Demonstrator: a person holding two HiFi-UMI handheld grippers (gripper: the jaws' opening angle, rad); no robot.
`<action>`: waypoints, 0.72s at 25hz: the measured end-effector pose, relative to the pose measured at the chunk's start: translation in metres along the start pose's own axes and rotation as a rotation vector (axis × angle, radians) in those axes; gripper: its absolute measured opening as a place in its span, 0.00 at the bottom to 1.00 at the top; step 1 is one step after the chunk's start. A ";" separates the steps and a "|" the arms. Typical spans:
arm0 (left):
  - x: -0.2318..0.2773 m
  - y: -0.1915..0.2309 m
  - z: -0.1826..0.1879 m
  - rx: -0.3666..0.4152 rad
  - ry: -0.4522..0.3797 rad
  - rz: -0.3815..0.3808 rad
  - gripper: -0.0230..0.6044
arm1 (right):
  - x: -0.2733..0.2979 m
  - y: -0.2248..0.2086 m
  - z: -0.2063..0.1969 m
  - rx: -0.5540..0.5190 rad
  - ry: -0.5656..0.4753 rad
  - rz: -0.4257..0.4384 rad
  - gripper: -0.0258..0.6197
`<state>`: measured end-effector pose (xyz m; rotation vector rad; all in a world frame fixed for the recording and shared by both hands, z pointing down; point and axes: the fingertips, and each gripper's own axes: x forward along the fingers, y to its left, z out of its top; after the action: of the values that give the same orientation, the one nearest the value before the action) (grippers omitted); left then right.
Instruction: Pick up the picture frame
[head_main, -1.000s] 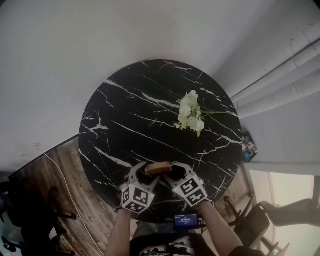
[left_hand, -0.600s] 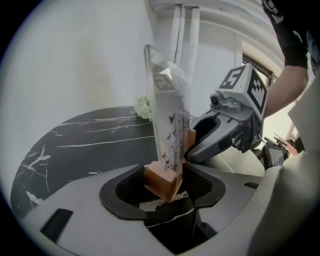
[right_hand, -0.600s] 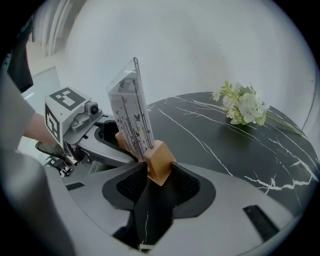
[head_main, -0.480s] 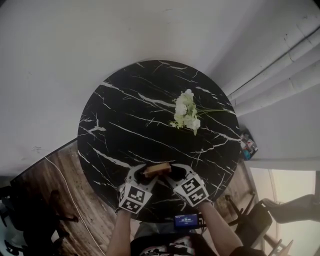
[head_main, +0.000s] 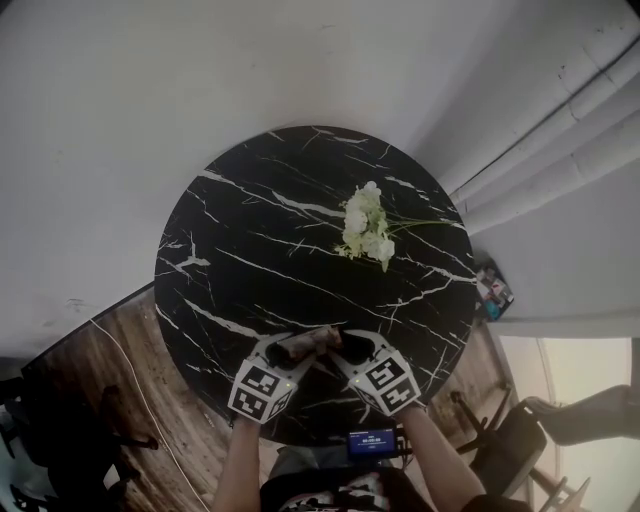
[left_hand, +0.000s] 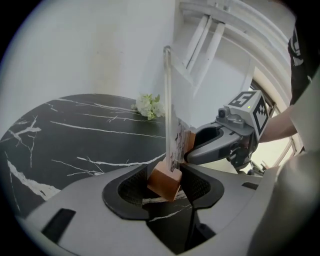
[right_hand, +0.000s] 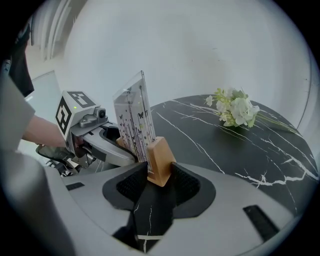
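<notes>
The picture frame (head_main: 311, 343), a clear printed panel (right_hand: 132, 116) on two wooden foot blocks, stands at the near edge of the round black marble table (head_main: 250, 235). My left gripper (head_main: 290, 350) has one wooden block (left_hand: 164, 181) between its pads; its jaws are closing and both press on the tilted block. My right gripper (head_main: 345, 347) is shut on the other block (right_hand: 159, 162). Each gripper shows in the other's view: the right gripper (left_hand: 220, 145) beyond the panel, the left gripper (right_hand: 107, 145) behind it.
A bunch of white flowers (head_main: 366, 228) lies on the far right part of the table. A white wall stands behind the table, and wood floor (head_main: 110, 370) shows at the lower left. A person's forearms (head_main: 245, 465) reach in from below.
The left gripper has rolled, its marker cube swinging down and left, and its jaws have narrowed on the block. The frame has tipped slightly between the grippers.
</notes>
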<state>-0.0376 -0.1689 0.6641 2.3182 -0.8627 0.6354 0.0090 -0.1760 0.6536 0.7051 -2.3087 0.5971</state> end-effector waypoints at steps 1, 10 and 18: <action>-0.001 -0.001 0.001 -0.031 -0.009 -0.011 0.37 | -0.002 0.000 0.002 0.002 -0.006 -0.003 0.27; -0.009 -0.012 0.000 -0.245 -0.044 -0.102 0.36 | -0.016 0.005 0.006 0.024 -0.035 -0.009 0.27; -0.020 -0.027 0.001 -0.254 -0.053 -0.119 0.36 | -0.033 0.017 0.007 0.016 -0.049 -0.030 0.26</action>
<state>-0.0316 -0.1439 0.6419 2.1448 -0.7737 0.3914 0.0169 -0.1566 0.6223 0.7683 -2.3368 0.5907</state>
